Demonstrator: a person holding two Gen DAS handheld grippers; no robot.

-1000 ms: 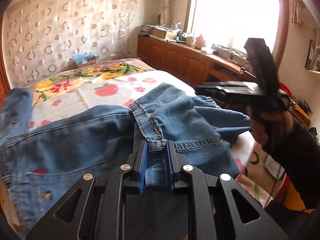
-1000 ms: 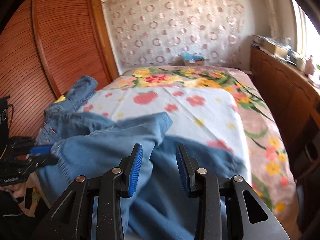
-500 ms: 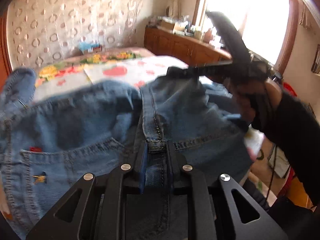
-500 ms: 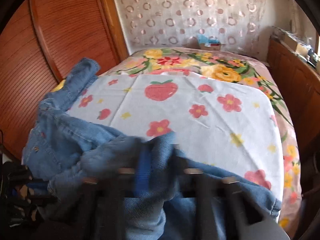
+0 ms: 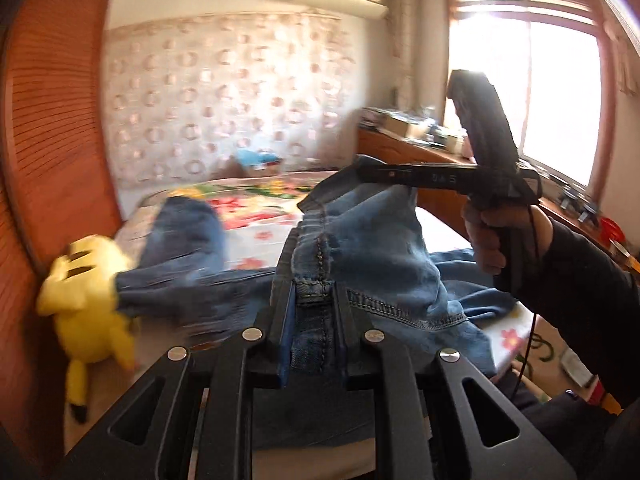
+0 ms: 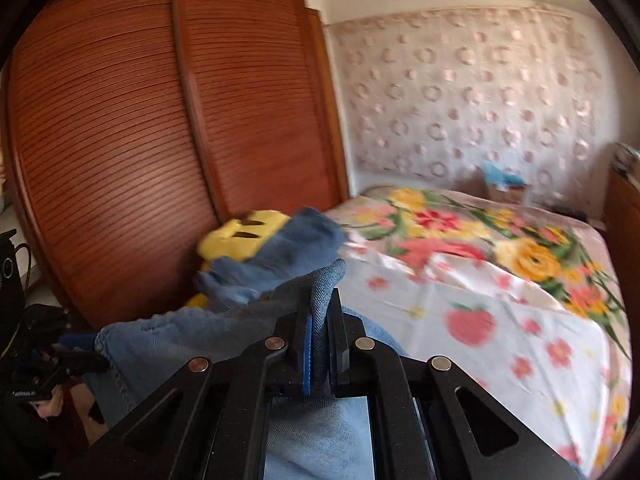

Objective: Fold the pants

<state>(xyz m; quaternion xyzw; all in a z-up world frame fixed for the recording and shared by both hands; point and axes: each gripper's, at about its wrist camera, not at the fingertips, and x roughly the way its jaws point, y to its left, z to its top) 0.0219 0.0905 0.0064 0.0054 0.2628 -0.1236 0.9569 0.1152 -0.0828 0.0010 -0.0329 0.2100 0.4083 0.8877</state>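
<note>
Now the jeans [image 5: 384,248] are lifted off the bed [image 6: 500,320], bunched and stretched between both tools, one leg trailing left over the yellow plush toy [image 5: 80,304] at the bed's edge beside the wooden wardrobe doors [image 6: 140,140]. Left gripper [image 5: 314,312] is narrow, pads pinching the waistband at the seam. Right gripper [image 6: 320,320] is nearly closed, clamped on a fold of denim that sticks up past the blue pad [image 6: 307,344]; in the left view it is seen side-on, held in a hand [image 5: 492,236] with a dark sleeve, with cloth hanging from its tip. Its jaws have just been closing, with the denim between them: a second ago they stood apart over the fabric with nothing pinched. Since then the jeans have come up from lying flat on the flowered sheet, and the plush toy, mostly hidden before, is in view. Left grip on the waistband is unchanged. Only container visible is a small box [image 6: 506,190] at the head of the bed against the patterned wall, with something blue in it, too blurred to identify. A cabinet [image 5: 400,156] with clutter on top runs under the window [image 5: 556,92].
</note>
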